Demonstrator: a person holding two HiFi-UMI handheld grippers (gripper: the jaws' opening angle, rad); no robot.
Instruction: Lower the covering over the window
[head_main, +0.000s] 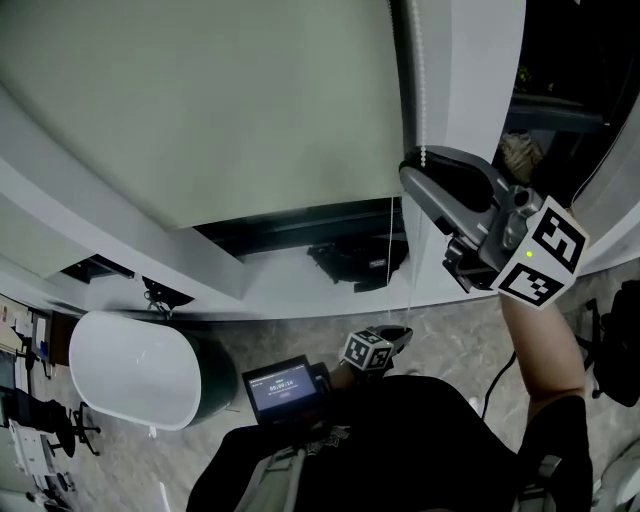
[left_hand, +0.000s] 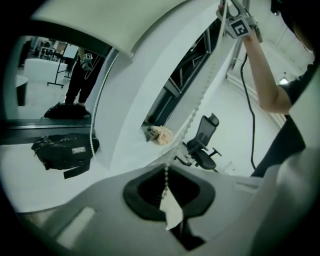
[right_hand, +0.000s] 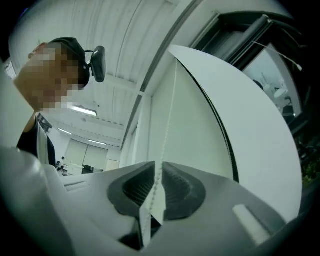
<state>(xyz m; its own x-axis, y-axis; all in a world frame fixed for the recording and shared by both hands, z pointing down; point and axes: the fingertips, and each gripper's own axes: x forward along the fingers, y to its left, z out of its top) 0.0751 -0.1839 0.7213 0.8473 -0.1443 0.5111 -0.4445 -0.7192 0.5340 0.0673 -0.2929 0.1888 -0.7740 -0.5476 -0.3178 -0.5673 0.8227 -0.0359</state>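
Quick look from my end: the roller blind (head_main: 200, 100) fills the upper left of the head view. Its bottom edge sits about halfway down the frame, with a dark strip of open window under it. The bead chain (head_main: 420, 80) hangs down the blind's right side, top centre-right of that view.

The right gripper (right_hand: 159, 170) is up high, right of centre in the head view. Its own view shows the chain running straight through the slot between the jaws. There's a narrow gap there, so to me the jaws are a bit apart around the chain and not actually biting it.

The left gripper (left_hand: 166, 180) is way lower, bottom centre of the head view, just above the small screen (head_main: 280, 385). Its jaws are together and pinched on the chain, and you can see the beads go right into the closed tips, then run up to the top right of its frame.

Other stuff: there's a black bag (left_hand: 65, 150) on the sill (left_hand: 30, 170) at the left of the left gripper view, and an office chair (left_hand: 202, 145) near the middle
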